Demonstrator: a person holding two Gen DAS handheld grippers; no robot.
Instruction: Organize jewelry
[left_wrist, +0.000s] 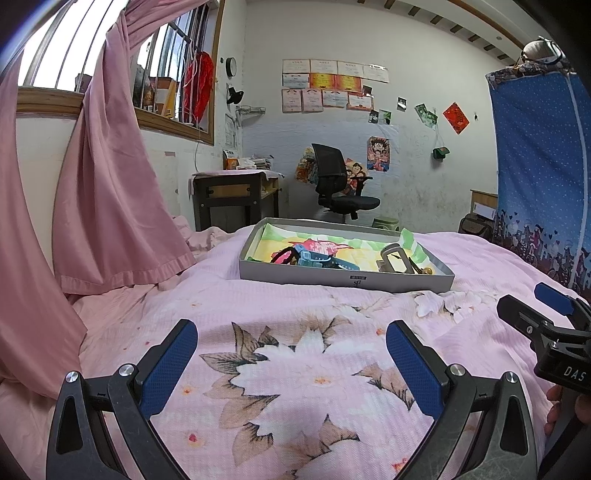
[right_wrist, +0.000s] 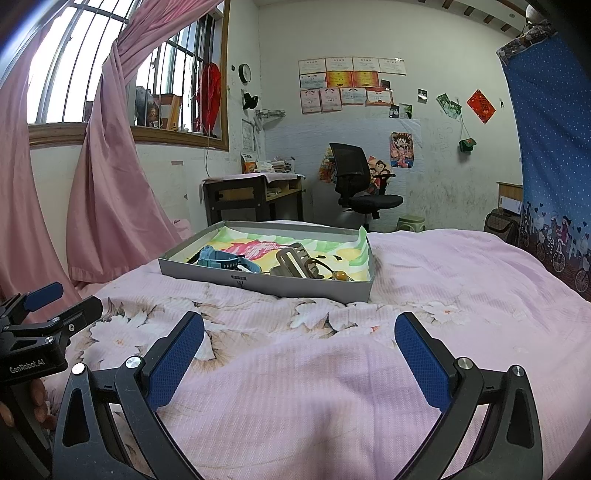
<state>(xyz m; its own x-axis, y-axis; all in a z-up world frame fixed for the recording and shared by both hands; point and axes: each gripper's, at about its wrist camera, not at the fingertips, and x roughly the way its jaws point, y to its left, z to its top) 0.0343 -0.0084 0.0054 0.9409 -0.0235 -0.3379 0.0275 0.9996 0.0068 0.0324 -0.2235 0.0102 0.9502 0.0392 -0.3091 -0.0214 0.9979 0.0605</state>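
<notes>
Both tongs hang low over a pink bed (left_wrist: 295, 369) with big flowers on its cover. The left tongs (left_wrist: 291, 354) are wide open, with nothing between the blue pads. The right tongs (right_wrist: 299, 347) are wide open too and hold nothing. In the left view the right tongs peek in at the right edge, and in the right view the left tongs peek in at the left edge — so they sit side by side, a bit apart. Farther off on the bed lies a flat gray box (left_wrist: 343, 278), well away from both tongs. It has bright paper inside, yellow, green and pink. The jewelry is in that box. A blue watch (right_wrist: 225, 260) lies at the left side of the box. A tan watch (right_wrist: 295, 262) lies just right of it, near the middle. A small gold bead (right_wrist: 341, 275) sits by the near wall of the box, right of the tan watch. In the left view something red and black (left_wrist: 282, 254) lies left of the blue watch — I cannot tell what it is. Far behind the bed stand a black chair (left_wrist: 340, 184) and a dark desk (left_wrist: 236, 195). A pink curtain (left_wrist: 110, 177) hangs at the left.
</notes>
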